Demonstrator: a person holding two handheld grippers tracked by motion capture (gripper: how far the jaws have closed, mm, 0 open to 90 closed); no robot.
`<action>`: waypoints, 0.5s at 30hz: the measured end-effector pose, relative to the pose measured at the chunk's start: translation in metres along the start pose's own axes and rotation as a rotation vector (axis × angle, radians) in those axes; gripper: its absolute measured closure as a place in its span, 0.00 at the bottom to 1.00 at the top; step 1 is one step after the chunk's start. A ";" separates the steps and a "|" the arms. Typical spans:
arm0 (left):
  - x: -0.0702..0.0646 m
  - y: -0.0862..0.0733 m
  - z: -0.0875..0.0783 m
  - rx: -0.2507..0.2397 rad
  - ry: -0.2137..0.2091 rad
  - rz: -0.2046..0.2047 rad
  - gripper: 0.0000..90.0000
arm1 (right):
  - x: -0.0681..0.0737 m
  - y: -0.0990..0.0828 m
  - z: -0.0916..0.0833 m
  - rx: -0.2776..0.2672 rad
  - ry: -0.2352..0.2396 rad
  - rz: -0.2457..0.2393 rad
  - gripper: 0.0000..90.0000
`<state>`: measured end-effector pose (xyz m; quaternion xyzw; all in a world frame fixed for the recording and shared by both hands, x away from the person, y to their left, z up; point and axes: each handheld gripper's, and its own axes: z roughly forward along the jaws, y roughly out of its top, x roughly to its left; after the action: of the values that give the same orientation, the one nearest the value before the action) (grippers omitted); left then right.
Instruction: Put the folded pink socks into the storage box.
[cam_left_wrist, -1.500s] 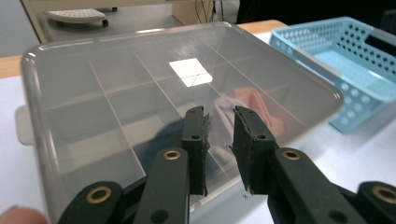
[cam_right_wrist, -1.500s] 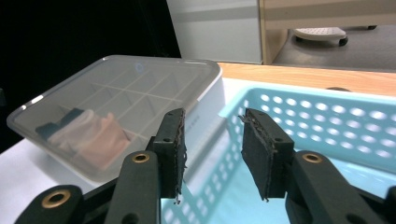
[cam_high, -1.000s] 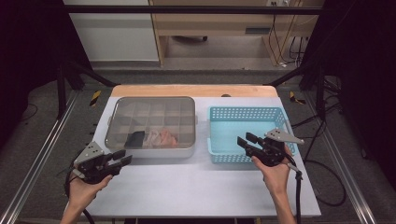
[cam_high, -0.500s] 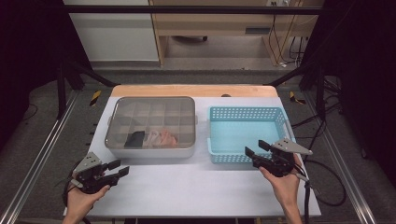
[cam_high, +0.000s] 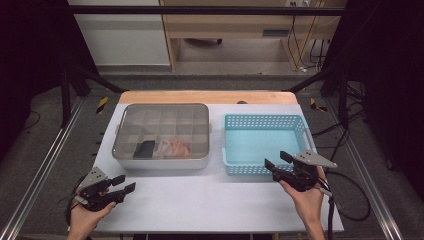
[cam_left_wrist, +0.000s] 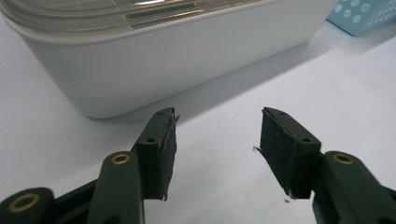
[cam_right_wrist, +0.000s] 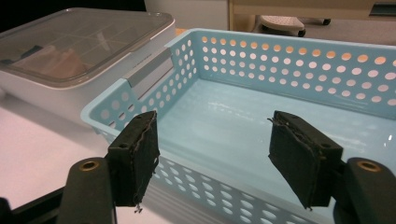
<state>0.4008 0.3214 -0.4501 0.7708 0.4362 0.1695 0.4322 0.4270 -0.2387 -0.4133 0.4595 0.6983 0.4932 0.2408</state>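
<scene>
1. Lidded white compartment box (cam_high: 161, 134) just ahead of left gripper (cam_high: 123, 185), untouched; blue perforated basket (cam_high: 263, 143) directly before right gripper (cam_high: 278, 163).
2. Both jaw pairs just spread wider, nothing between them.
3. Left gripper lower and nearer the table edge than earlier; right shifted outward.

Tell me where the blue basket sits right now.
In the high view the blue basket sits right of centre on the table, beside the lidded white box, just beyond the right hand-held gripper.

White table (cam_high: 210, 205), lidded box (cam_high: 162, 161), blue basket (cam_high: 235, 167)
</scene>
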 end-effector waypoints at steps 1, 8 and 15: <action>0.001 0.000 -0.001 -0.004 0.002 -0.001 0.49 | 0.000 0.000 0.001 -0.001 0.002 -0.001 0.37; 0.005 -0.001 -0.006 -0.014 0.029 0.006 0.50 | 0.006 0.003 0.001 -0.009 0.008 -0.017 0.36; 0.015 -0.009 -0.012 -0.004 0.077 -0.002 0.47 | 0.004 0.001 -0.007 -0.009 -0.015 -0.021 0.34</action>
<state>0.3970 0.3418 -0.4522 0.7624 0.4530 0.1994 0.4168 0.4203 -0.2388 -0.4088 0.4549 0.6991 0.4901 0.2534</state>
